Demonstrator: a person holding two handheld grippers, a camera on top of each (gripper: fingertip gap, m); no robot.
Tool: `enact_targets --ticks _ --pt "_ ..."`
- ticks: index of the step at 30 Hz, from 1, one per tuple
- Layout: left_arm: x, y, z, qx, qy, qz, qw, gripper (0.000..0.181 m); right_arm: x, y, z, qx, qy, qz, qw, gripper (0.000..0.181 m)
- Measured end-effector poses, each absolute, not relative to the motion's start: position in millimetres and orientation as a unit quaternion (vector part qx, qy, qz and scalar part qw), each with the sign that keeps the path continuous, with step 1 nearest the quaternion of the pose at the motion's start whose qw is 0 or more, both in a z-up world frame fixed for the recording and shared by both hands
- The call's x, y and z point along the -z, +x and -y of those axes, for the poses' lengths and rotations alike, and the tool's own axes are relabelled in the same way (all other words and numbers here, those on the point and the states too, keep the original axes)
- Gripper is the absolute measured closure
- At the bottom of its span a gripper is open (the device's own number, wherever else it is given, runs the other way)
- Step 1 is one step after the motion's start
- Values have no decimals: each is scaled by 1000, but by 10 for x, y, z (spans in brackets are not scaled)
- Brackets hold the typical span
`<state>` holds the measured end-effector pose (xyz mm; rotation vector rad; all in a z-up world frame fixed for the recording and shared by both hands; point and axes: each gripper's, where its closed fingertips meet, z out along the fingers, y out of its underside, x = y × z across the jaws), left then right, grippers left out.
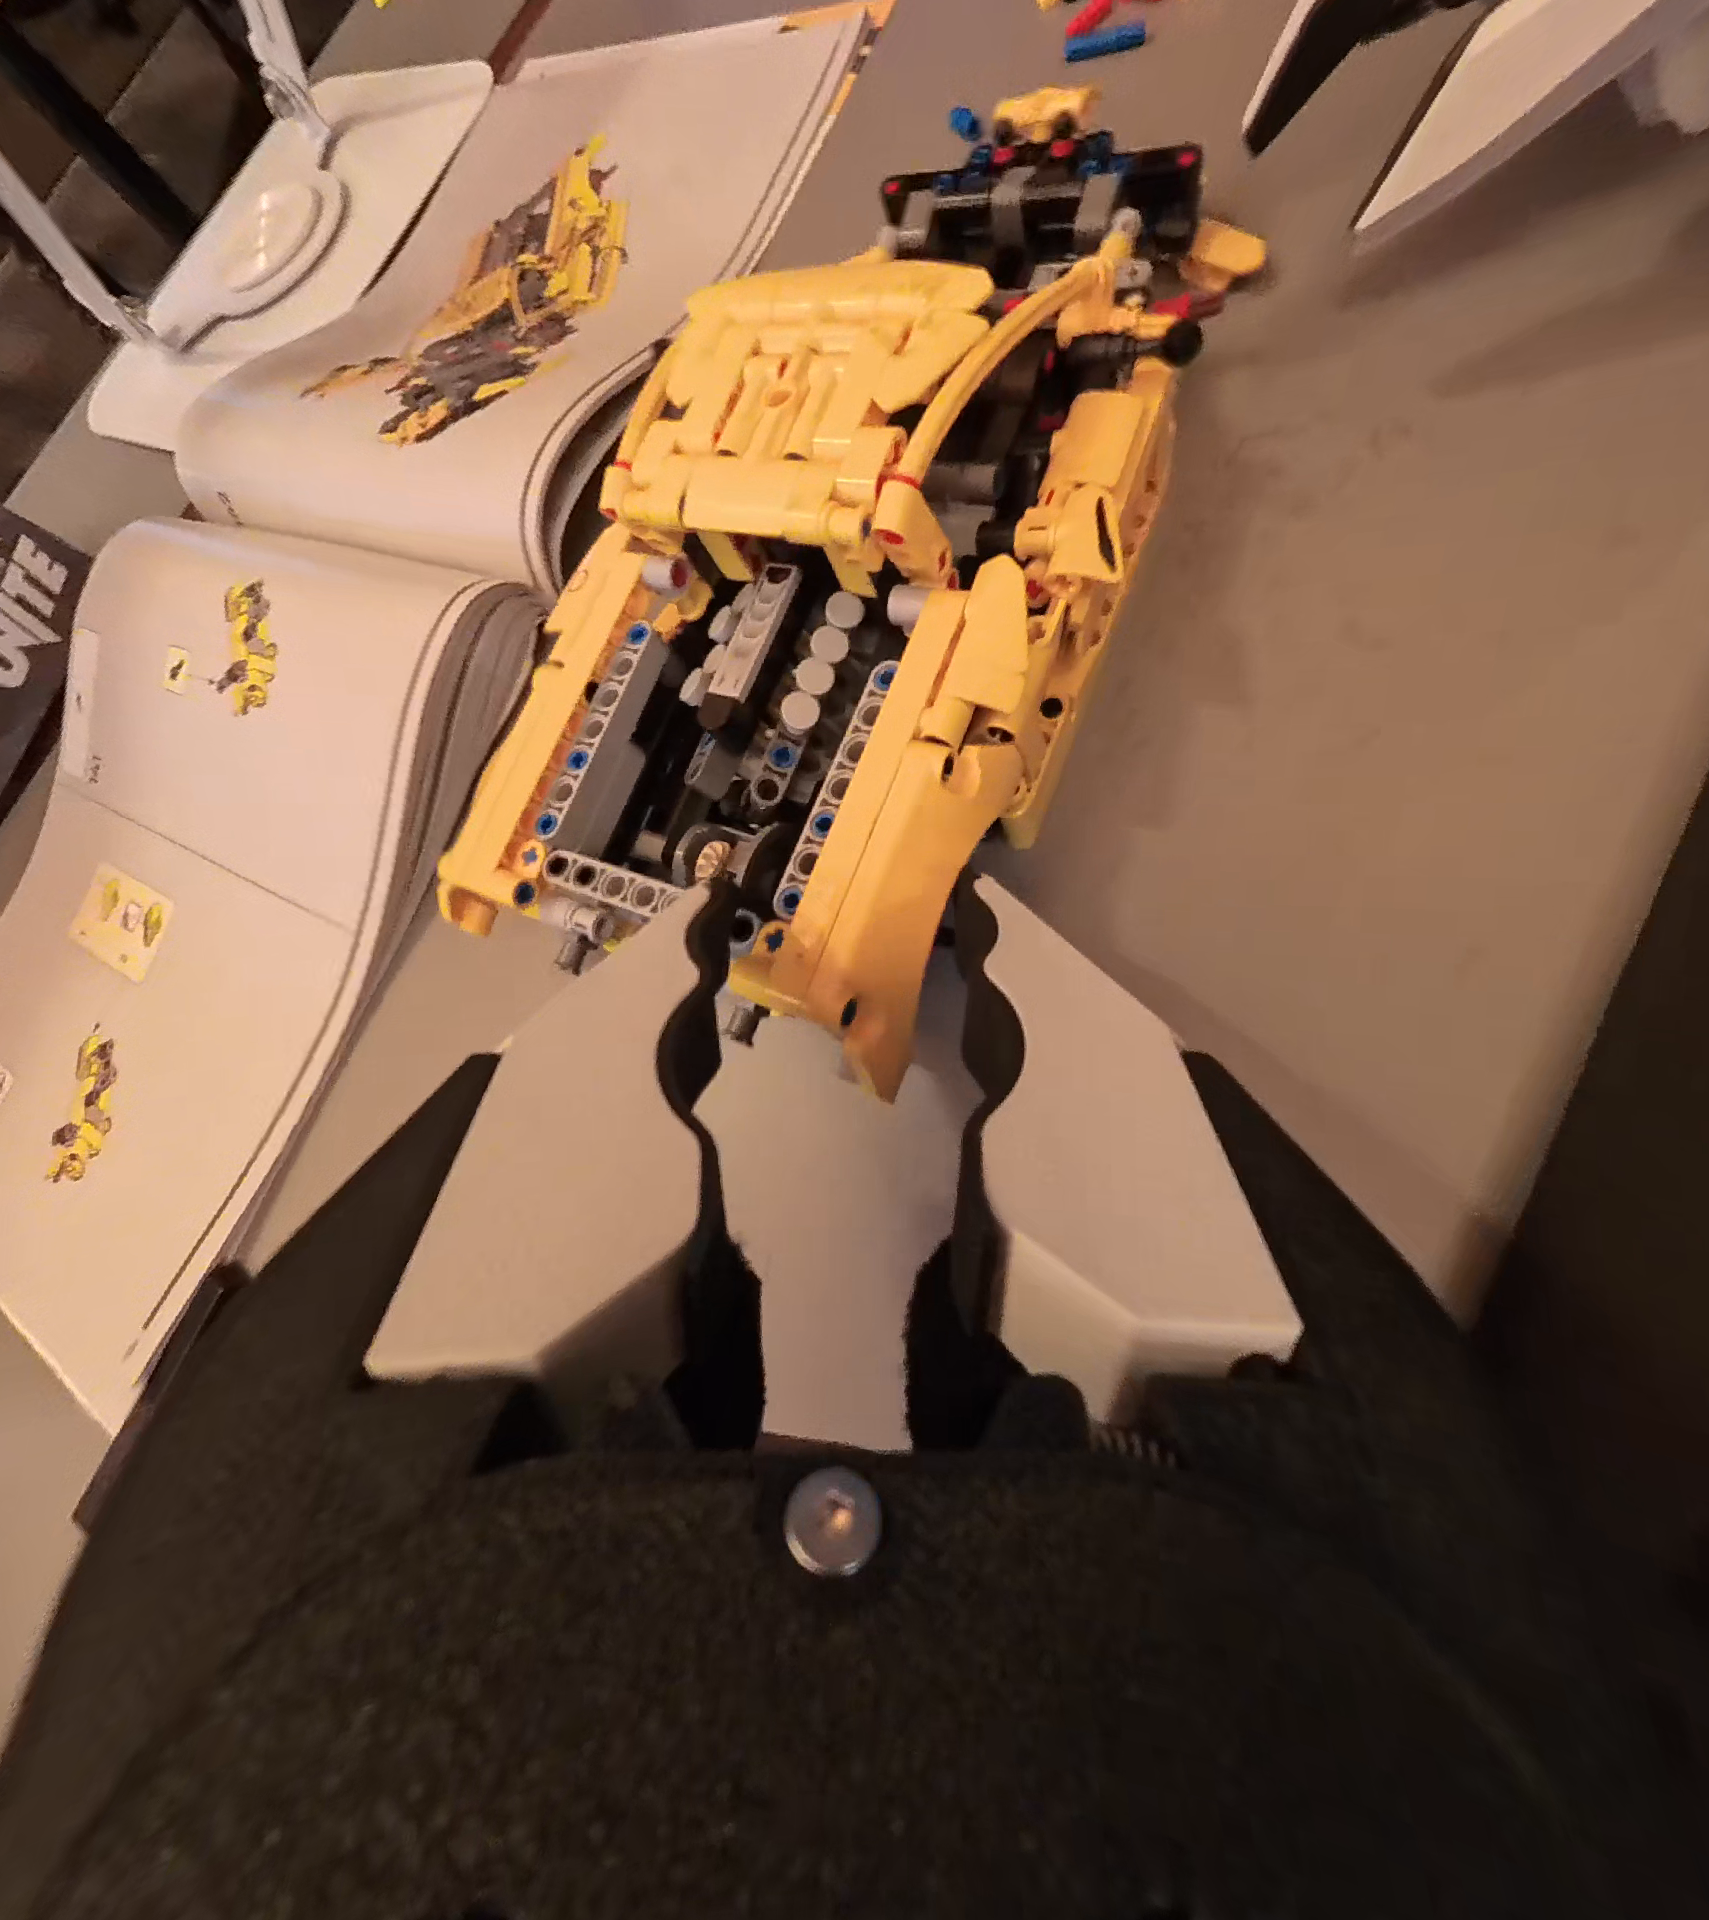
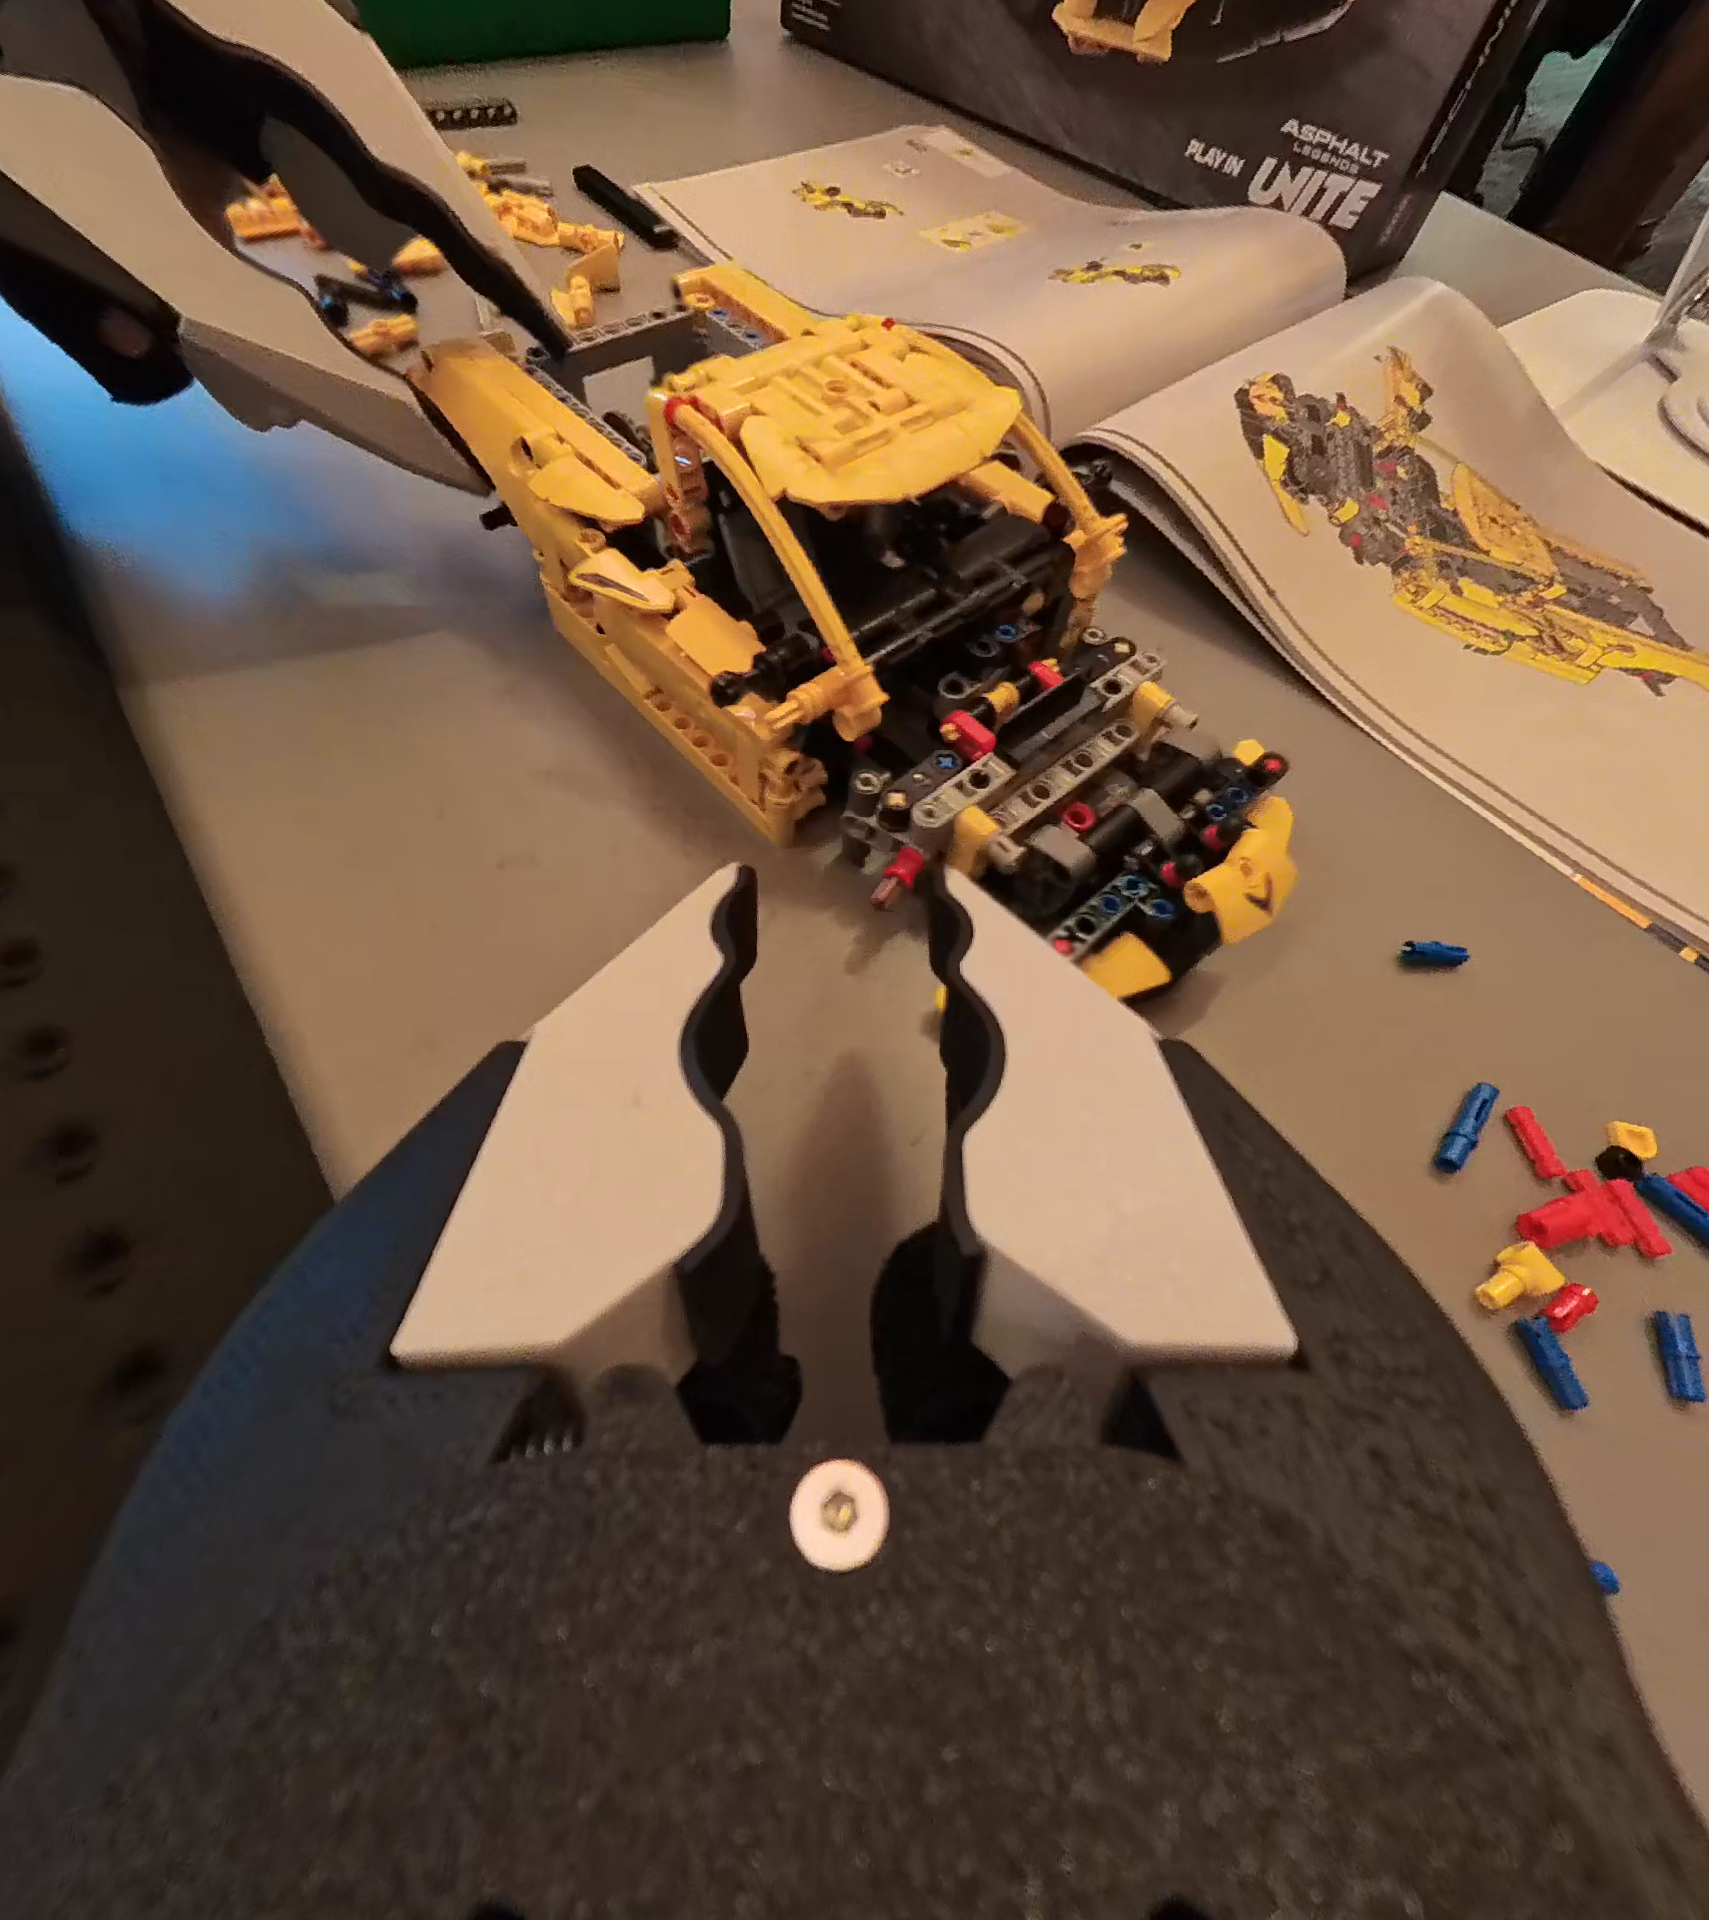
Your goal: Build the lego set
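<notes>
A half-built yellow lego car (image 1: 829, 582) stands on the grey table, with its engine bay open and its black and grey front frame bare. My left gripper (image 1: 839, 904) is shut on the car's rear yellow side panel (image 1: 860, 935). In the right wrist view the car (image 2: 829, 499) points its front at me, and the left gripper (image 2: 507, 405) clamps its far rear corner. My right gripper (image 2: 845, 894) is open and empty, just off the table. Its right fingertip (image 2: 954, 914) is close to the car's front frame (image 2: 1068, 821).
An open instruction booklet (image 2: 1452, 623) lies beside the car and also shows in the left wrist view (image 1: 310, 727). Loose red, blue and yellow pins (image 2: 1639, 1236) lie at the right. Small yellow parts (image 2: 538, 229) lie behind the car. The dark set box (image 2: 1245, 104) and a white stand base (image 1: 278, 229) are beyond the booklet. There is about 15 cm between the tips of the two grippers.
</notes>
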<state>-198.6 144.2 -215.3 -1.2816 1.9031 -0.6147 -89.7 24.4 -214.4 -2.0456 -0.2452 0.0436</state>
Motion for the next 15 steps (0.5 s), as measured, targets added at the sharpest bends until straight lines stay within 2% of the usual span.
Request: enact_targets --ticks 12,15 --pt "2141 -2123 -1848 282 -557 -678 387 131 2146 -836 -249 -33 -855 79 512 149" --pt "2001 -2161 -1864 330 -564 -648 392 132 2158 -842 -248 -35 -856 80 509 148"
